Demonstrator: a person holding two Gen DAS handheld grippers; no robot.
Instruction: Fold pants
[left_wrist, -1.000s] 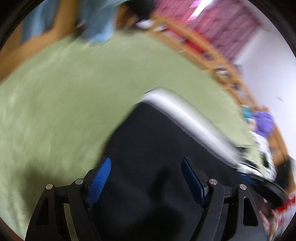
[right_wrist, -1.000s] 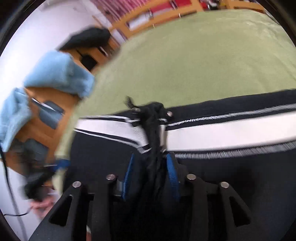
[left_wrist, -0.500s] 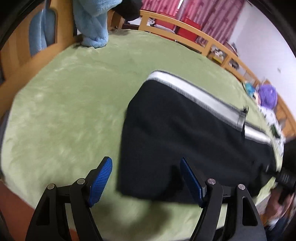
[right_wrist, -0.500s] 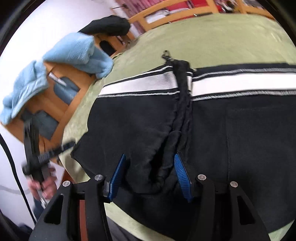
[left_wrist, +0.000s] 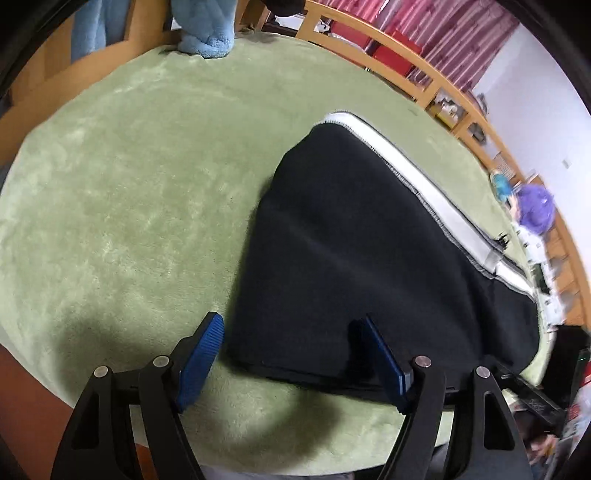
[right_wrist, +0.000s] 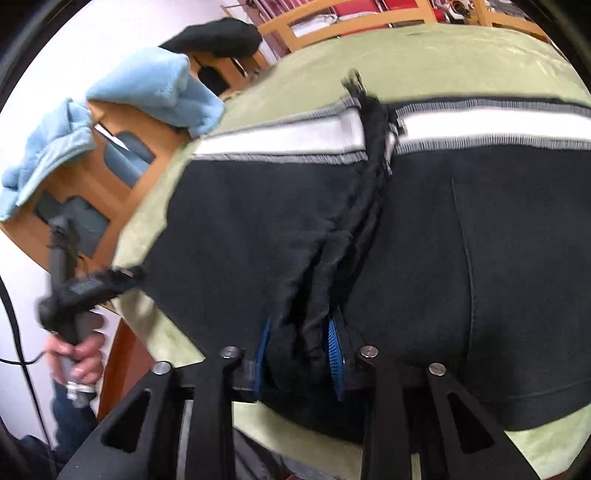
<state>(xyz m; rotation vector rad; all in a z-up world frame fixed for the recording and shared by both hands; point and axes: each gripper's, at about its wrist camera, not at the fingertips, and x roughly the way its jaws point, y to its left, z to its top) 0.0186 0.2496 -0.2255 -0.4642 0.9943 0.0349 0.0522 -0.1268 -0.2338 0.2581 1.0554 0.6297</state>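
While right tongs (right_wrist: 300, 350) pinch the pants (right_wrist: 424, 240), left tongs (left_wrist: 291, 354) gape.

You cannot see the tips of your right gripper (right_wrist: 300, 352); the bunched black pants (right_wrist: 424, 236) cover them. The right end of the pants runs off the picture's edge. Beyond the pants in the left view, the small things on the wooden shelf (left_wrist: 458, 110) are too blurry to name.

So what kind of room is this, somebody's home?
Probably a home bedroom: a green plush blanket bordered by a wooden rail, pink curtains behind, and blue towels draped over the wooden frame.
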